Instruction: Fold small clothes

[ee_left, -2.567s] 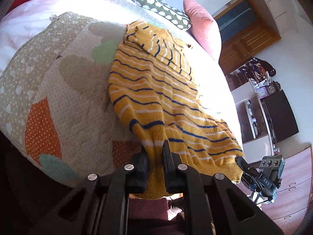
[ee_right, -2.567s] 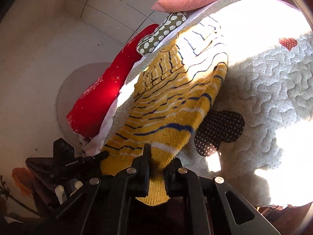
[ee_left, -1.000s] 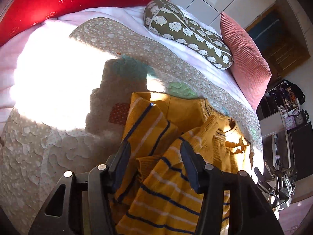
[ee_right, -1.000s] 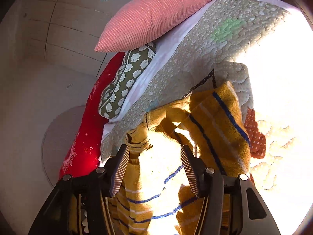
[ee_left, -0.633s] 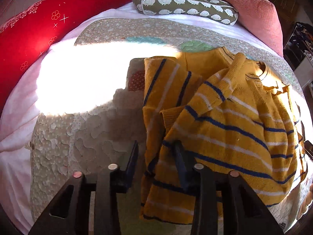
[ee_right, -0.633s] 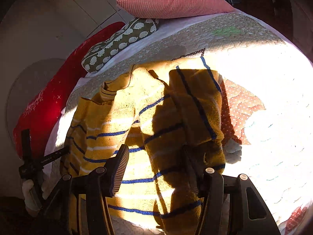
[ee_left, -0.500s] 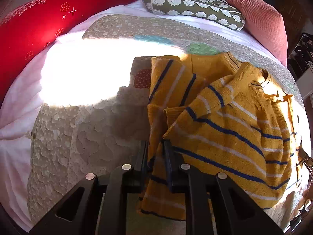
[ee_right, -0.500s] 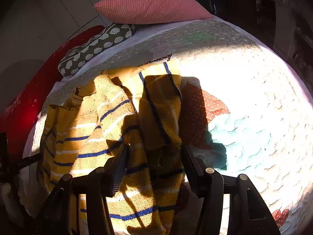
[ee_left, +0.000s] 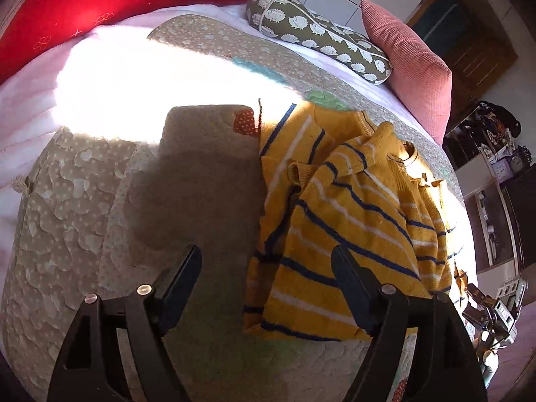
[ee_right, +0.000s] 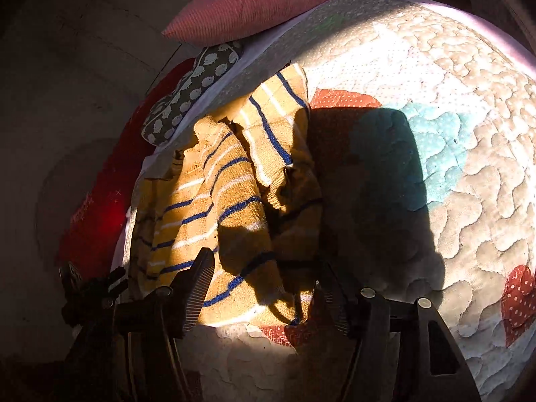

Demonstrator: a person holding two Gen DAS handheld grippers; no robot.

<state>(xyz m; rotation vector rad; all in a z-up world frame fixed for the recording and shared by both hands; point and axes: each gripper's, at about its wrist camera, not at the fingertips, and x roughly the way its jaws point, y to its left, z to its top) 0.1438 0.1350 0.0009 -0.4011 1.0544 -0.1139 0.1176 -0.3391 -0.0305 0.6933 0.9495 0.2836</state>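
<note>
A small yellow sweater (ee_left: 348,214) with blue and white stripes lies loosely folded and rumpled on the quilted bedspread (ee_left: 207,181). My left gripper (ee_left: 268,268) is open and empty, just in front of the sweater's near left edge. In the right wrist view the same sweater (ee_right: 231,201) lies half in shadow. My right gripper (ee_right: 264,284) is open and empty, with its fingers either side of the sweater's near hem. The left gripper also shows at the lower left of the right wrist view (ee_right: 90,288).
A red bolster (ee_left: 100,10), a hedgehog-print cushion (ee_left: 318,43) and a pink pillow (ee_left: 412,67) line the far side of the bed. Shelves and furniture (ee_left: 495,174) stand beyond the bed's right side. Strong sunlight and hard shadows fall across the quilt.
Both grippers carried the sweater's hem up over its body and let go. The left gripper closed briefly on the near edge half a second ago and has opened and drawn back.
</note>
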